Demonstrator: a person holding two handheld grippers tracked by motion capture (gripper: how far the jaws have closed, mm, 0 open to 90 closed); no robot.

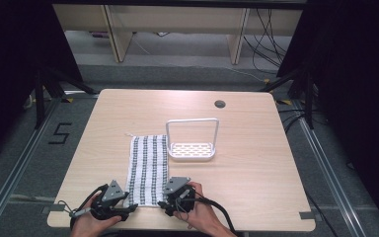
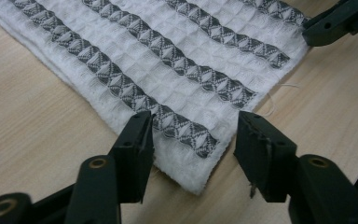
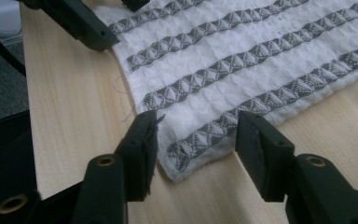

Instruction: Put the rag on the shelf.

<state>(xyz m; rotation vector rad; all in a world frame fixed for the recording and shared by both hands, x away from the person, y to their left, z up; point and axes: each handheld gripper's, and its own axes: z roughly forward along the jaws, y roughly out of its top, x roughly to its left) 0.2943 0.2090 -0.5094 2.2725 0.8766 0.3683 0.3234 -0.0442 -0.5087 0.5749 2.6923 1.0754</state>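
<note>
A white towel [image 1: 148,169] with grey stripes lies flat on the wooden table [image 1: 256,187]. It is the landmark here. The left gripper [image 1: 128,207] sits at the towel's near left corner, with its jaws spread wide on either side of that corner. The right gripper [image 1: 162,204] does the same at the near right corner, jaws spread too. They look ready to pinch both corners, maybe to lift or fold the towel. Just beside the towel's far right edge stands a white basket [image 1: 192,152] with a tall handle. Nothing is in it.

Waffle-weave cloth towel [image 2: 177,60] on matt wood table [image 2: 32,121].
</note>
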